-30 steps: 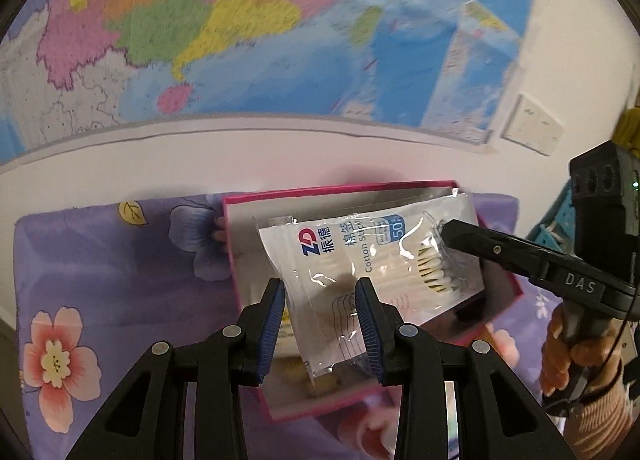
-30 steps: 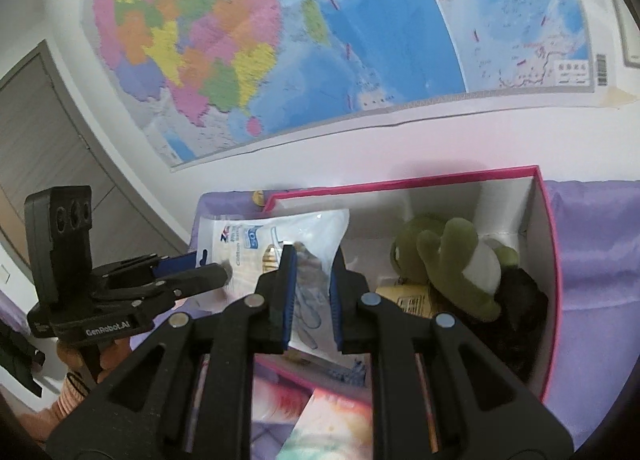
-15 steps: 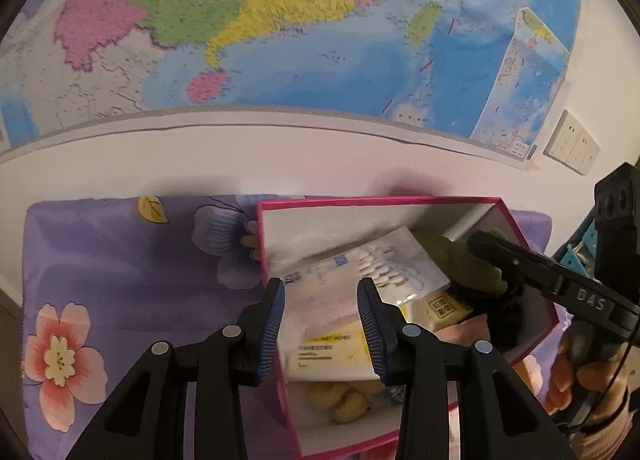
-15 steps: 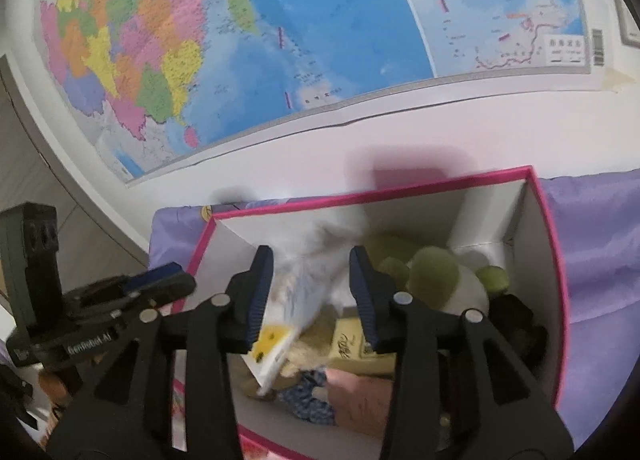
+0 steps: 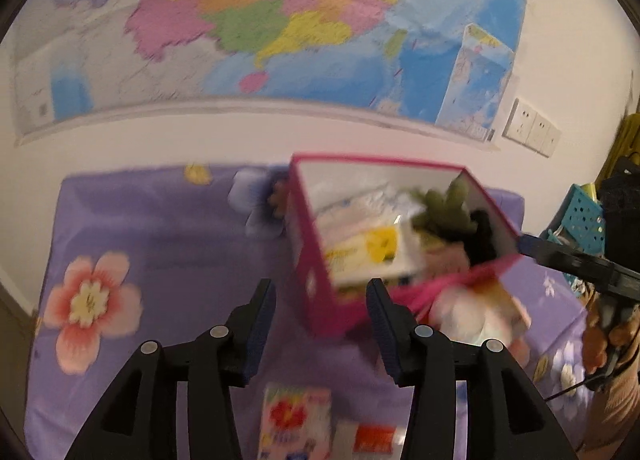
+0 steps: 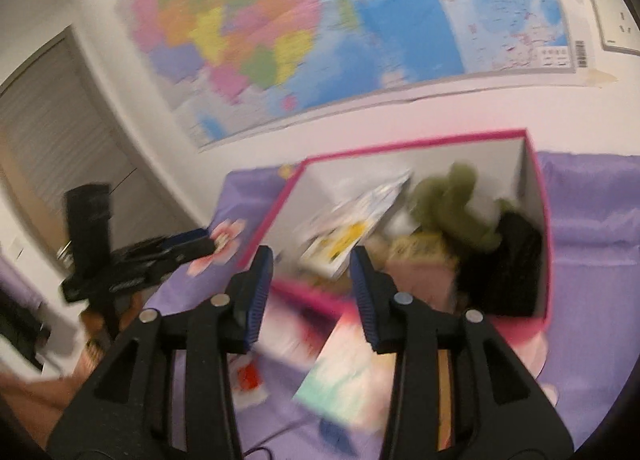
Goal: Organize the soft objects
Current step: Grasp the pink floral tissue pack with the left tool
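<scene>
A pink-rimmed box [image 5: 316, 300] [image 6: 538, 196] stands on the purple flowered cloth. Inside lie the clear cotton-swab bag [image 5: 360, 208] [image 6: 360, 208], a yellow-marked packet [image 5: 368, 248], a green plush toy [image 5: 444, 208] [image 6: 452, 204] and a black soft item [image 6: 512, 260]. My left gripper [image 5: 320, 300] is open and empty, just short of the box's near corner. My right gripper [image 6: 312, 268] is open and empty, above the box's near wall. Both views are motion-blurred.
A pale soft packet [image 6: 352, 376] lies in front of the box. A flowered packet [image 5: 296, 416] and a red-labelled one [image 5: 372, 440] lie below my left gripper. A world map [image 5: 280, 20] covers the wall behind. A teal basket [image 5: 580, 220] stands at right.
Both grippers opened and let go of the cotton-swab bag, which now lies in the box. Both grippers have pulled back from the box.
</scene>
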The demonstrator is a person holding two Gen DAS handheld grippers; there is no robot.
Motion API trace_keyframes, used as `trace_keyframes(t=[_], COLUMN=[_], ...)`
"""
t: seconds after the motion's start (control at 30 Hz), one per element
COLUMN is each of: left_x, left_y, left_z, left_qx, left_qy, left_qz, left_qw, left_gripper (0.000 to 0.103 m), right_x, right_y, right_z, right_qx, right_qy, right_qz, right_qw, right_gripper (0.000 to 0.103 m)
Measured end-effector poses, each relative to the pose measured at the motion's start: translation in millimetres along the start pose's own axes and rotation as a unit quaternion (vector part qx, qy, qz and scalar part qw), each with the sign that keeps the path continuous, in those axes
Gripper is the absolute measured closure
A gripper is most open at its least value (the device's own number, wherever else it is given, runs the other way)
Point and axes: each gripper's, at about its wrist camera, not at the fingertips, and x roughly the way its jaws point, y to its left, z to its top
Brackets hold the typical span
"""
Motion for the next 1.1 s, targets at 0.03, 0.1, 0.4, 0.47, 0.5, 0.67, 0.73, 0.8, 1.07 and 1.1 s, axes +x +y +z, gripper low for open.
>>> trace_keyframes(t=[0.03,0.1,0.4,0.47,0.5,0.67,0.73,0.8,1.07,1.1], left_x=[0,2,22,26,28,34,36,35,28,26], left_y=[4,11,33,35,35,28,18,5,-60,-64], left_z=[-9,-25,-77,-80,-81,-82,-83,-86,-104,-105], left_qx=[-0.005,-0.010,-0.033,-0.035,-0.035,-0.025,0.000,0.025,0.129,0.132], left_qy=[0.009,0.030,0.103,0.108,0.110,0.116,0.119,0.122,0.125,0.121], left_qz=[-0.002,0.004,0.020,0.013,0.005,-0.023,-0.036,-0.051,-0.125,-0.118], left_qw=[0.9999,0.9995,0.9939,0.9934,0.9933,0.9927,0.9922,0.9909,0.9758,0.9767], left_gripper=[0.055,0.055,0.055,0.055,0.055,0.055,0.055,0.055,0.055,0.055], right_x=[-1,1,33,40,44,58,60,57,54,55], right_y=[5,12,33,35,37,44,45,45,39,38], right_z=[-10,-25,-80,-84,-86,-96,-98,-98,-94,-95], right_qx=[-0.006,-0.011,-0.018,-0.014,-0.014,-0.011,-0.010,-0.008,-0.008,-0.009], right_qy=[0.010,0.029,0.116,0.126,0.132,0.157,0.160,0.157,0.153,0.154], right_qz=[0.011,0.025,0.050,0.052,0.053,0.051,0.053,0.055,0.042,0.040], right_qw=[1.000,0.999,0.992,0.991,0.990,0.986,0.986,0.986,0.987,0.987], right_gripper=[0.061,0.060,0.060,0.060,0.060,0.060,0.060,0.060,0.060,0.060])
